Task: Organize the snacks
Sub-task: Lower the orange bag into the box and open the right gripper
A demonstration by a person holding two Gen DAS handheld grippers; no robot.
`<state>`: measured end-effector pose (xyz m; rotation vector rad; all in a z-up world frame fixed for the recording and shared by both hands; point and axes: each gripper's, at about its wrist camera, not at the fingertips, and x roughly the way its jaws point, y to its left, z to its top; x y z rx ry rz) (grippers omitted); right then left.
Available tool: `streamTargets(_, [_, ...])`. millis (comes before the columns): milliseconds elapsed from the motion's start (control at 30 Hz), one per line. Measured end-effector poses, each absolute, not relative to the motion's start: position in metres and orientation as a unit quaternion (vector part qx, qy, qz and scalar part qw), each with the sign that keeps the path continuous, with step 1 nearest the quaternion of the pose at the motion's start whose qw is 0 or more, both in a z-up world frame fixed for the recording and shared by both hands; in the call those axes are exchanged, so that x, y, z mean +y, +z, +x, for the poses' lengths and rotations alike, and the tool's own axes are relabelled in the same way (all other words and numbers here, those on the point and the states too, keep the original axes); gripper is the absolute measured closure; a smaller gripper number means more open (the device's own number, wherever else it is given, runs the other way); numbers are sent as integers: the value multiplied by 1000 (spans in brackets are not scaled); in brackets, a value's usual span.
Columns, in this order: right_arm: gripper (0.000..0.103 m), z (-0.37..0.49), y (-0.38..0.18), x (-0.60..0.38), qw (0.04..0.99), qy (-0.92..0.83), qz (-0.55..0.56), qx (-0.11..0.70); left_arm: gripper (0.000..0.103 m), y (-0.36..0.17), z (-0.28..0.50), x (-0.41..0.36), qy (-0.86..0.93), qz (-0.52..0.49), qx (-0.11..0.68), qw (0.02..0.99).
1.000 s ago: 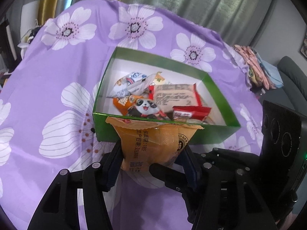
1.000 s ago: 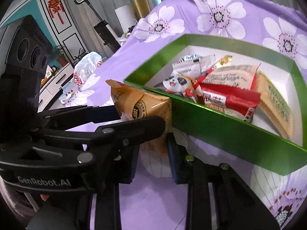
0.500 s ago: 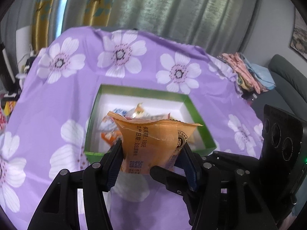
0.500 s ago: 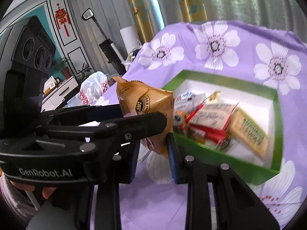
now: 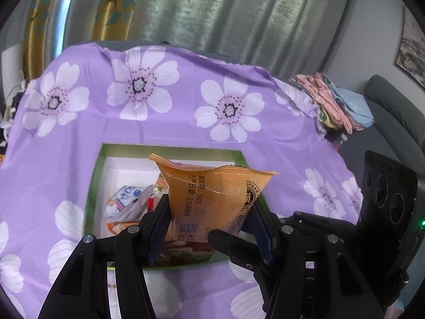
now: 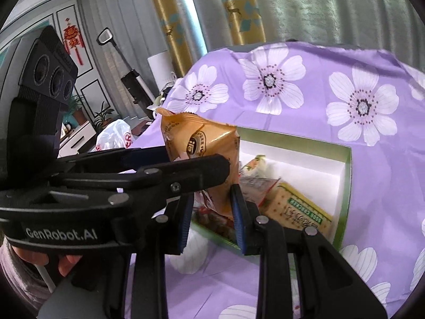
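Home living rm. Floor-length grey curtains w/ gold patterned panels at 12 o'clock; grey sofa at 3 o'clock, folded laundry beside it; framed picture on wall. Red Chinese knot, upright vacuum, potted plants & white cabinet at 9–10 o'clock. Purple floral tablecloth over table.

Black gripper frames, silver screws, blue-padded fingers, white "GenRobot.AI" lettering.

Orange snack packet, green box, purple white-flowered cloth.
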<state>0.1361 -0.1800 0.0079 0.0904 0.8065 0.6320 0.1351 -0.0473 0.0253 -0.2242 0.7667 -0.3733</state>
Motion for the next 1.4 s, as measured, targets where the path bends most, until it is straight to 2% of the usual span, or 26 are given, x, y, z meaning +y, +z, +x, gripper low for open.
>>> streamTargets(567, [74, 162, -25, -185, 858, 288, 50, 422, 45, -15, 166, -56, -175, -121, 421, 882])
streamTargets(1400, [72, 168, -31, -180, 851, 283, 38, 442, 45, -26, 175, -57, -156, -116, 443, 875])
